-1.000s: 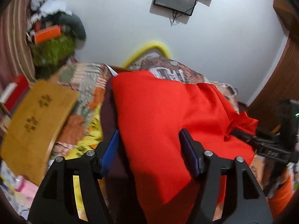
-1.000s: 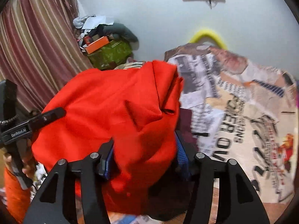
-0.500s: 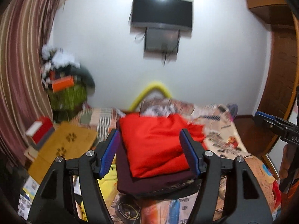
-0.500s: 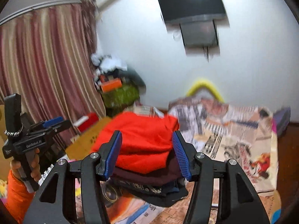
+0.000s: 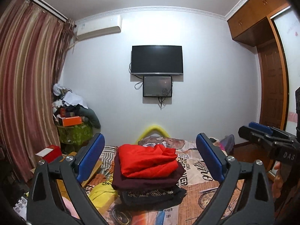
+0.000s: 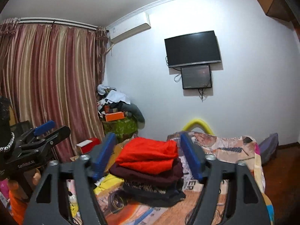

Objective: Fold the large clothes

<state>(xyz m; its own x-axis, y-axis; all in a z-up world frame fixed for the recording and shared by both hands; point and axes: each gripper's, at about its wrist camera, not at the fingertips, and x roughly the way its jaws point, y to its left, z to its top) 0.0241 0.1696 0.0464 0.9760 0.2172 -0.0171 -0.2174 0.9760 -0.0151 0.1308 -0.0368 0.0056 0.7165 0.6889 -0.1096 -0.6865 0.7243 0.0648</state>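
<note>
A folded red garment lies on top of a stack, over a folded maroon garment and a dark patterned one, on the bed. The stack also shows in the right wrist view, red garment on top. My left gripper is open and empty, held back from the stack. My right gripper is open and empty, also back from it. Each gripper shows in the other's view, the right one at the right edge, the left one at the left.
The bed has a printed sheet. A yellow garment lies left of the stack. A cluttered pile with an orange box stands by the striped curtain. A TV hangs on the wall. A wooden wardrobe is at right.
Both grippers have let go of the red garment and pulled back and up from the stack. The red garment now lies folded on top of the pile.
</note>
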